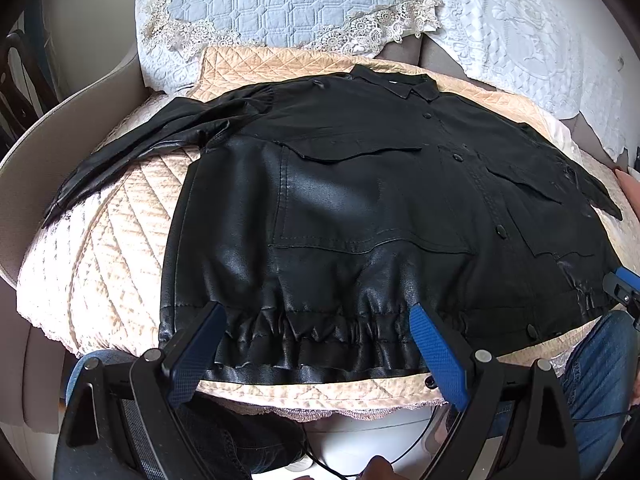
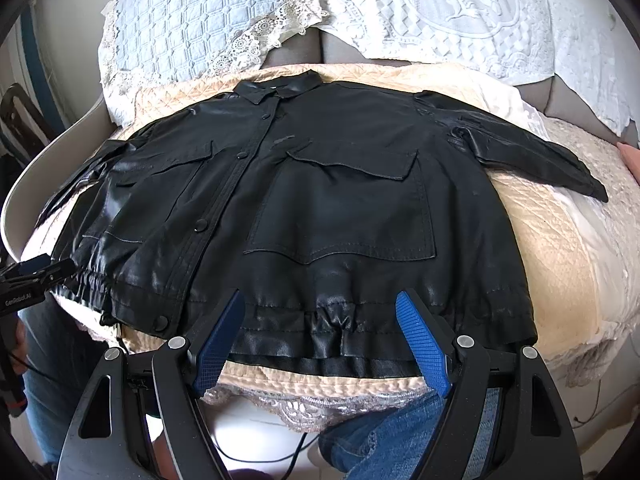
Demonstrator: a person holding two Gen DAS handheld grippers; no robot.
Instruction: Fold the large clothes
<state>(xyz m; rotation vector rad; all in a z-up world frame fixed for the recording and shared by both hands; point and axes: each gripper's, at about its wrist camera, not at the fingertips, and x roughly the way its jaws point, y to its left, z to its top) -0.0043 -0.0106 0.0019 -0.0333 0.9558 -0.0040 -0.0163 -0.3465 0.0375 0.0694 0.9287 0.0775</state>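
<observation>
Jacket [image 1: 360, 184] flat on quilted cover [image 1: 120, 264], collar far, hem near. Sleeves out to both sides. Cushions [image 1: 288, 4] behind. Left gripper [image 1: 316, 320], right gripper [image 2: 320, 312] over hem.

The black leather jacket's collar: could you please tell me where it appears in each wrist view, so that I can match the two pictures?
Left wrist view: the black leather jacket's collar sits at upper centre-right, against the peach quilted cover.
Right wrist view: the collar sits at upper centre-left.
Shared landmark: the pale blue quilted cushion with lace trim, behind the jacket.
</observation>
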